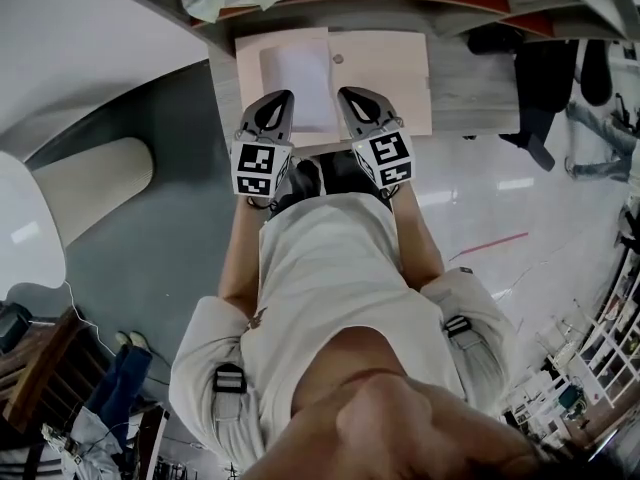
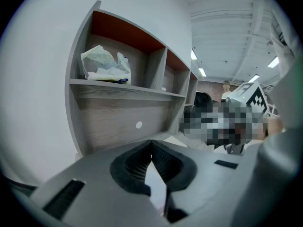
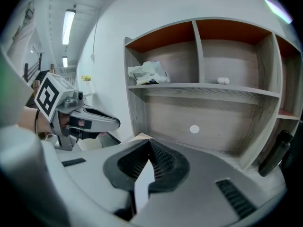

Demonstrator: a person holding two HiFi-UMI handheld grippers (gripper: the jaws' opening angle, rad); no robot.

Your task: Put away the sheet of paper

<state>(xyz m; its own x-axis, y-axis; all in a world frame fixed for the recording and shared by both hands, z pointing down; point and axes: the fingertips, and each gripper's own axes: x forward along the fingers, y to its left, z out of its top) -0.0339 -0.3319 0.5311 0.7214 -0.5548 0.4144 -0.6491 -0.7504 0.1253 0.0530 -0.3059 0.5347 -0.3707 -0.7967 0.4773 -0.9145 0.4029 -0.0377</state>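
A white sheet of paper [image 1: 297, 80] lies on a beige mat [image 1: 390, 78] on the grey desk [image 1: 480, 93], below the shelf unit. My left gripper [image 1: 278, 108] is at the sheet's left edge and my right gripper [image 1: 356, 106] at its right edge. In the left gripper view the jaws [image 2: 151, 145] are closed with a white strip of paper [image 2: 155, 186] pinched between the pads. The right gripper view shows the same: jaws [image 3: 150, 144] closed on the paper's edge [image 3: 143, 186]. Each gripper appears in the other's view.
A wooden shelf unit [image 3: 201, 86] with several cubbies stands at the desk's back. One cubby holds a crumpled plastic bag [image 3: 147, 72], another a small white object [image 3: 222, 81]. A dark bottle [image 3: 275, 150] stands at the right. A pale chair [image 1: 90, 183] is left of the desk.
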